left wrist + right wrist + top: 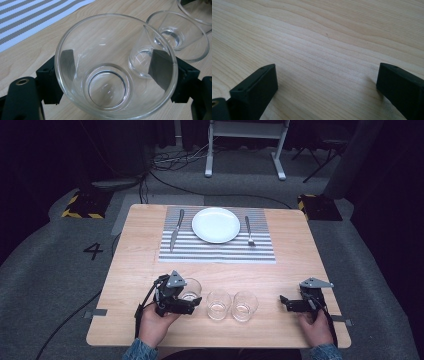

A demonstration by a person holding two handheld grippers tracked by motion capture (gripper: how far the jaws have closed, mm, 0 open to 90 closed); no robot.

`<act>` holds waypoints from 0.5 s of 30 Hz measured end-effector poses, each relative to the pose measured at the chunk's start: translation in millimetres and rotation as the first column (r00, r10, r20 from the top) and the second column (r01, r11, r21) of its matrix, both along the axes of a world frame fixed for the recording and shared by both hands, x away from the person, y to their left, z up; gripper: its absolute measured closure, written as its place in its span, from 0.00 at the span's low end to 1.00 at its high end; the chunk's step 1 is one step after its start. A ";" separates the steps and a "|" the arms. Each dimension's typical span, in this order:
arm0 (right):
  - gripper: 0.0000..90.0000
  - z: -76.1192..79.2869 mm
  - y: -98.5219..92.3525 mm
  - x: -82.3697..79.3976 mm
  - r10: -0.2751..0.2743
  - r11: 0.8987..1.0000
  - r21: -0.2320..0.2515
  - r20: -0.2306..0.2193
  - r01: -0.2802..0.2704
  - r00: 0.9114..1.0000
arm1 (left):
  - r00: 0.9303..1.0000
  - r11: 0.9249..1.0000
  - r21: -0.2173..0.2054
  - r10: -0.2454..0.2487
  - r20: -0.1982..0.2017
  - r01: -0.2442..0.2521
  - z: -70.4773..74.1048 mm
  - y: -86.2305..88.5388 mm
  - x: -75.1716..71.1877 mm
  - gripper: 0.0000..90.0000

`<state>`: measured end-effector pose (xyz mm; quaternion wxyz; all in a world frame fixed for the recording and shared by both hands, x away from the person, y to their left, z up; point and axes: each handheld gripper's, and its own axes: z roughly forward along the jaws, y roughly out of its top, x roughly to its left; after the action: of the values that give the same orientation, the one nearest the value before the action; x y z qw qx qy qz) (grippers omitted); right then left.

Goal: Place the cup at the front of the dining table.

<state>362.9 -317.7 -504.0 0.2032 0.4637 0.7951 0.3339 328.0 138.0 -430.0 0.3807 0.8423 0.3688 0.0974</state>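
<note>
1. The left gripper [112, 72] has its two black jaws clamped on the outside wall of a clear, round drinking glass [110, 67]; seen through the glass, one pad presses each side of it.
2. In the left gripper view the held glass is tilted, its open mouth turned toward the camera and its thick base farther away, with bare wood showing through it.
3. In the high view the left gripper [192, 304] sits near the front left of the light wooden tabletop [135, 270], and the glass [190, 289] is at its tip, leftmost of a row of three.
4. Just to its right stands a second clear glass [218, 304], upright on the tabletop, and a third clear glass [245, 305] stands just beside that one.
5. The right gripper [324, 82] has its jaws spread wide apart with nothing between them; plain wood grain lies under and ahead of them.
6. In the high view the right gripper [284, 301] is low over the front right part of the tabletop, pointing left toward the row of glasses and well apart from the third one.
7. Farther back lies a grey-and-white striped placemat [220, 251].
8. A round white plate [216, 225] sits on the placemat, with a metal knife [176, 229] to its left and a metal fork [249, 231] to its right.
</note>
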 end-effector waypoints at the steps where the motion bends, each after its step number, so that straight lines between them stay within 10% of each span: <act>1: 0.04 0.0 0.1 -0.1 0.000 1.000 0.001 -0.001 0.000 1.000 | 1.000 1.000 -0.002 -0.002 0.001 0.002 2.9 -0.6 2.5 0.21; 15: 0.04 0.0 0.1 0.0 0.001 1.000 0.001 0.000 -0.001 1.000 | 1.000 1.000 -0.017 0.007 0.011 -0.007 22.1 0.9 28.3 0.21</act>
<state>362.9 -317.6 -504.0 0.2027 0.4634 0.7953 0.3342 356.3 138.9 -407.9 0.3896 0.8372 0.3704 0.1002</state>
